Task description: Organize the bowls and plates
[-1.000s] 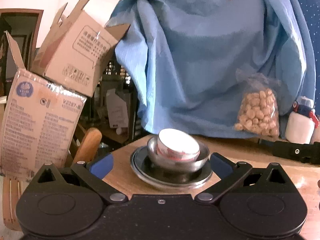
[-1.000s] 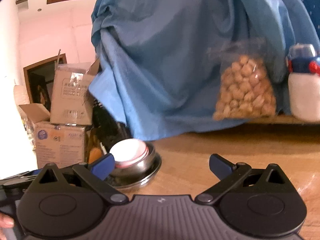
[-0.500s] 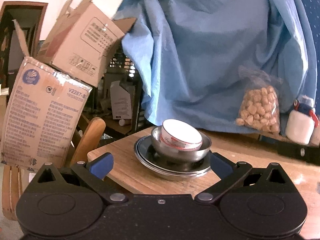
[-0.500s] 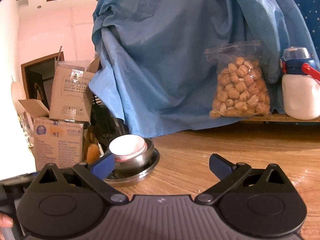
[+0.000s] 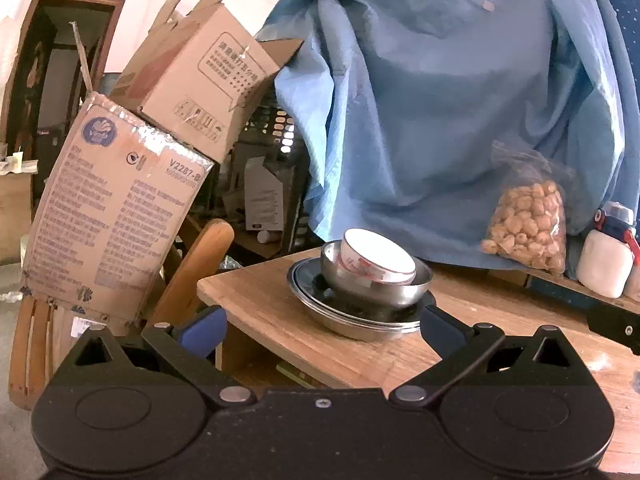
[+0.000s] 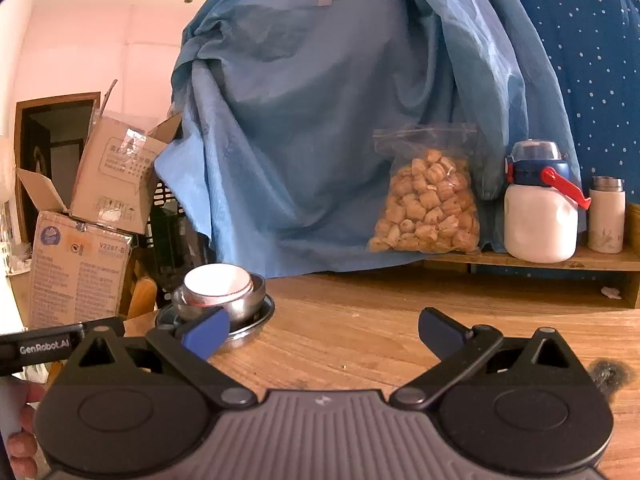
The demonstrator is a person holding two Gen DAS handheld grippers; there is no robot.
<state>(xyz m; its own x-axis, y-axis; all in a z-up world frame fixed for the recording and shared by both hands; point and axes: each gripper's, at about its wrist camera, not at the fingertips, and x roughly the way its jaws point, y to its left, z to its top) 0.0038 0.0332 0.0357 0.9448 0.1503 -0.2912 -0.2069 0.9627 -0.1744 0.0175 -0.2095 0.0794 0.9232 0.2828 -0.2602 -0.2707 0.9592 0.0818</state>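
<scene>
We see the white ceramic bowl point(image 5: 378, 258) lying tilted inside the steel bowl point(image 5: 376, 286), which sits on stacked steel plates point(image 5: 360, 318) near the left corner of the wooden table point(image 5: 280, 312). The stack looks nearly done; only that tilt reads as unfinished. Our left gripper point(image 5: 322, 326) hovers just in front of the plates with its fingers spread wide and empty. Our right gripper point(image 6: 322, 330) is off to the stack's right, also spread and holding nothing, its left fingertip point(image 6: 204, 336) overlapping the plate rim in view. If we straighten the white bowl, we judge a light pinch on its raised rim best, lowering it level so nothing skids toward the table edge. A snack bag point(image 6: 428, 208) and white jug point(image 6: 540, 220) stand well apart.
</scene>
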